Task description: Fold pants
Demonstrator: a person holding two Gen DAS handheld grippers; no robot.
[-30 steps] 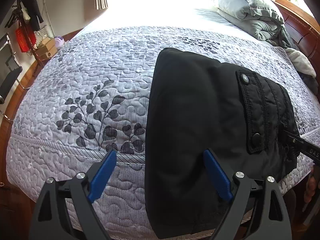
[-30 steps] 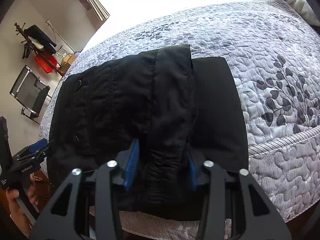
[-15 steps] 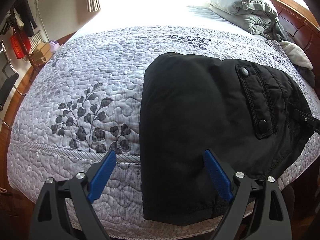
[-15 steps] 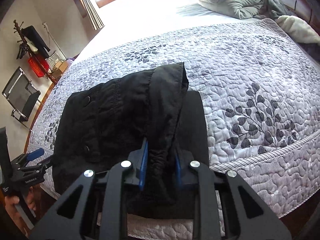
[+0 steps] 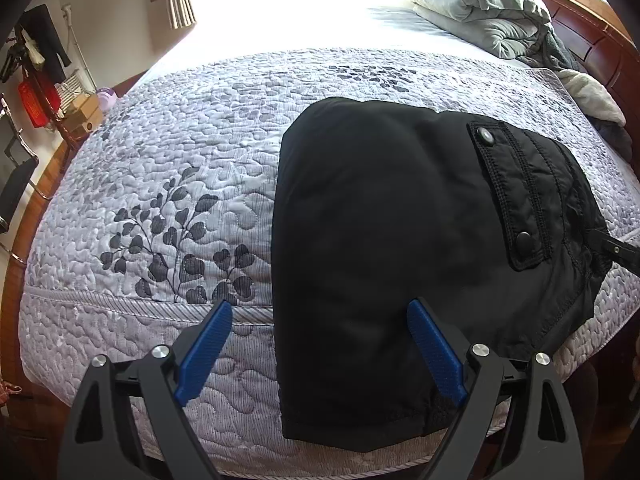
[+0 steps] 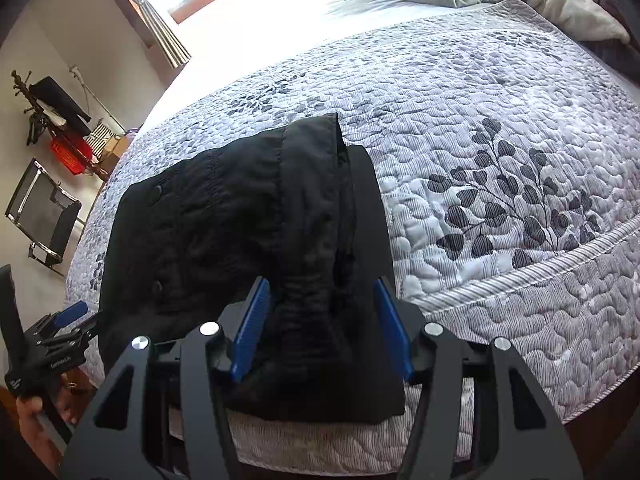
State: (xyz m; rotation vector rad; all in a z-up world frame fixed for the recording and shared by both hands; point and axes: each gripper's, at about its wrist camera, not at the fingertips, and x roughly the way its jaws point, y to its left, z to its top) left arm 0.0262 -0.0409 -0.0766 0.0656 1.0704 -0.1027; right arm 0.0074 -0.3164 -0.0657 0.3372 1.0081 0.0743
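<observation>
The black pants [image 5: 400, 232] lie folded near the bed's front edge, with a snap-button pocket flap [image 5: 516, 192] on top at the right. My left gripper [image 5: 320, 344] hovers open over their left edge: one pad is above the quilt, the other above the fabric. In the right wrist view the pants [image 6: 224, 216] show a raised ridge of waistband cloth. My right gripper [image 6: 322, 328] straddles that ridge, its jaws opening and its pads off the cloth. The left gripper [image 6: 60, 328] appears at the lower left, held by a hand [image 6: 28, 420].
The quilt [image 5: 180, 168] with a dark leaf print covers the bed. A grey duvet [image 5: 472, 8] and other bedding are piled at the far right by the wooden headboard. A folding chair [image 6: 40, 216] and a clothes rack [image 6: 56, 120] stand by the wall on the left.
The right gripper was shut on the ridge of waistband cloth and has now spread its jaws and let it go. The left gripper stayed open and barely moved.
</observation>
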